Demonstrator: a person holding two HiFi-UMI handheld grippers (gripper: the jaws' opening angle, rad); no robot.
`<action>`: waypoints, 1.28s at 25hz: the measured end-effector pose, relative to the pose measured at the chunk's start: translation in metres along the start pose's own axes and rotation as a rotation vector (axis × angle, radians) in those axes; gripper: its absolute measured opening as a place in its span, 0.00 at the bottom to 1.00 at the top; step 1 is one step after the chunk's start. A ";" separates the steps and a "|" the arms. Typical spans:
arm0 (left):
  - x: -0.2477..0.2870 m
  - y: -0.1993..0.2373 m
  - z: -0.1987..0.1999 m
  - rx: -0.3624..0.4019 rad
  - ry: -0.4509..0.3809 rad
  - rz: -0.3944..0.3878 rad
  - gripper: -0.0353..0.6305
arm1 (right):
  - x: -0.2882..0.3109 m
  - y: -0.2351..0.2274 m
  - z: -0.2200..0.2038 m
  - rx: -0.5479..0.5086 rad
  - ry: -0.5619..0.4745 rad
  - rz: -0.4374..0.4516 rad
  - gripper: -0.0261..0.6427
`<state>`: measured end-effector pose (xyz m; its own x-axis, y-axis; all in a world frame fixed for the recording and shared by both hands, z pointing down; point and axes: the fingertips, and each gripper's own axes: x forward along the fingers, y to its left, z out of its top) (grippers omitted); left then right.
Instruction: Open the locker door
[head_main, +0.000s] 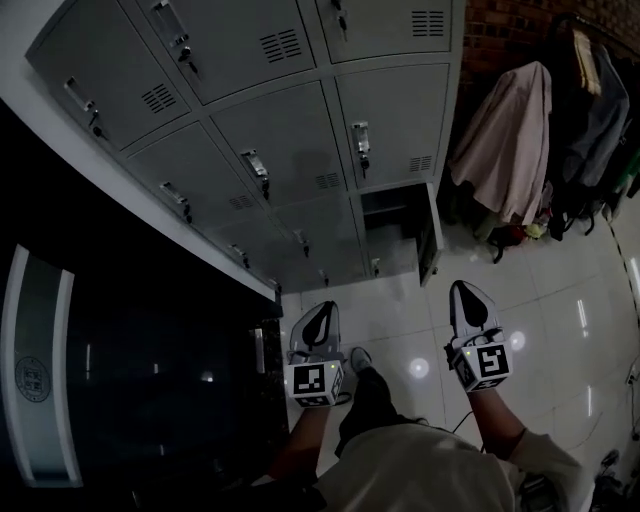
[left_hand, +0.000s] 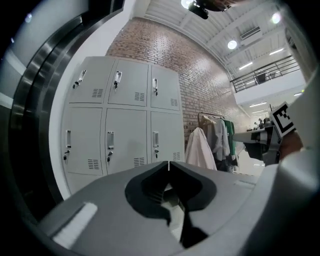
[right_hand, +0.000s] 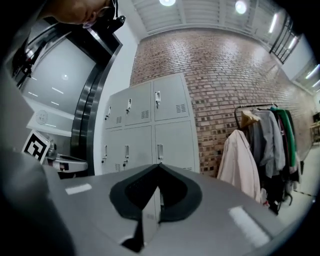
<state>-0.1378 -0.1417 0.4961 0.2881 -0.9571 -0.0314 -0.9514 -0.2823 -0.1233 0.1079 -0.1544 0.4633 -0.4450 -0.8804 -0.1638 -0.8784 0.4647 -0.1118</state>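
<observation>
The grey locker bank (head_main: 290, 140) stands ahead, also in the left gripper view (left_hand: 125, 125) and the right gripper view (right_hand: 150, 125). Its bottom right compartment (head_main: 392, 222) is dark inside, and its door (head_main: 429, 240) hangs swung outward. The other doors are closed, each with a handle and lock. My left gripper (head_main: 320, 310) is shut and empty, over the floor well short of the lockers; its tips meet (left_hand: 169, 163). My right gripper (head_main: 468, 292) is shut too, holding nothing, just right of the open door and apart from it (right_hand: 159, 165).
A clothes rack with a pale coat (head_main: 505, 140) and dark garments stands right of the lockers, against a brick wall (right_hand: 215, 85). A dark glass panel (head_main: 120, 380) runs along the left. The glossy white tile floor (head_main: 560, 310) lies below the grippers.
</observation>
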 end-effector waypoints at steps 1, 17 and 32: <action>-0.023 -0.017 0.008 -0.003 -0.001 0.005 0.20 | -0.032 0.001 0.009 0.000 0.011 -0.004 0.04; -0.242 -0.186 0.128 0.032 -0.069 -0.013 0.20 | -0.304 0.048 0.130 0.029 -0.077 0.060 0.04; -0.349 -0.199 0.173 0.059 -0.075 -0.069 0.17 | -0.378 0.131 0.167 0.017 -0.082 0.024 0.04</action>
<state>-0.0300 0.2603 0.3596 0.3625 -0.9272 -0.0945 -0.9214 -0.3414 -0.1855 0.1904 0.2552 0.3466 -0.4492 -0.8587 -0.2468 -0.8642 0.4877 -0.1238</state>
